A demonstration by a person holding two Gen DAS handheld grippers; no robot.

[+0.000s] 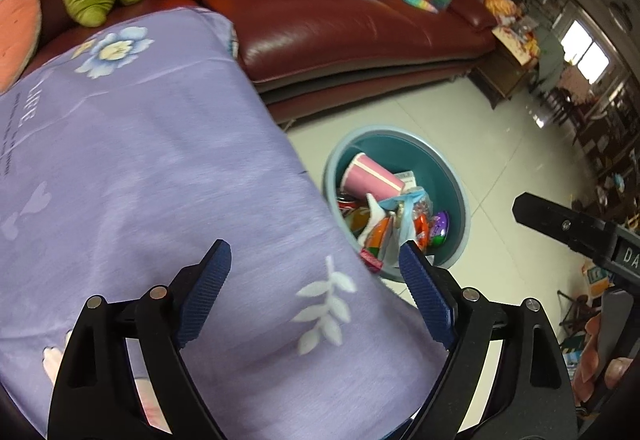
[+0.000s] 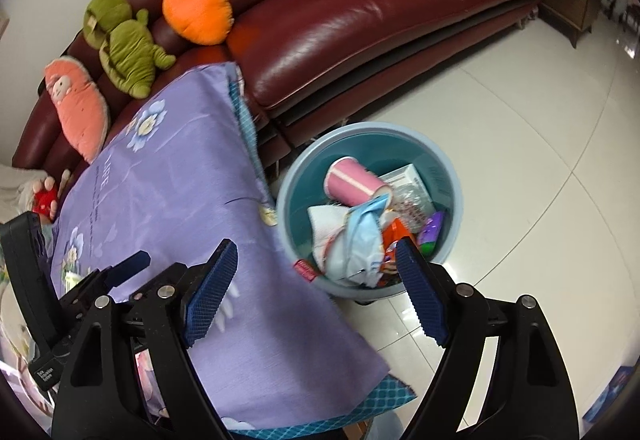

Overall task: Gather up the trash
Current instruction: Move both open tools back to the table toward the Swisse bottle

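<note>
**Both grippers empty above a bare counter, bin ahead at 1 o'clock**

The left gripper hangs with its fingers spread wide and nothing between them; the right gripper is likewise wide open and empty. Below both lies the counter under a purple flowered cloth, and no loose trash shows on the part in view. The trash sits in the blue bin on the floor, just beside the counter's far corner: a pink cup lying on its side, a small carton and crumpled wrappers. From either gripper the bin lies ahead toward 1 o'clock; the right one looks nearer, its right finger overlapping the rim. My judgement: collecting appears nearly done.
</note>
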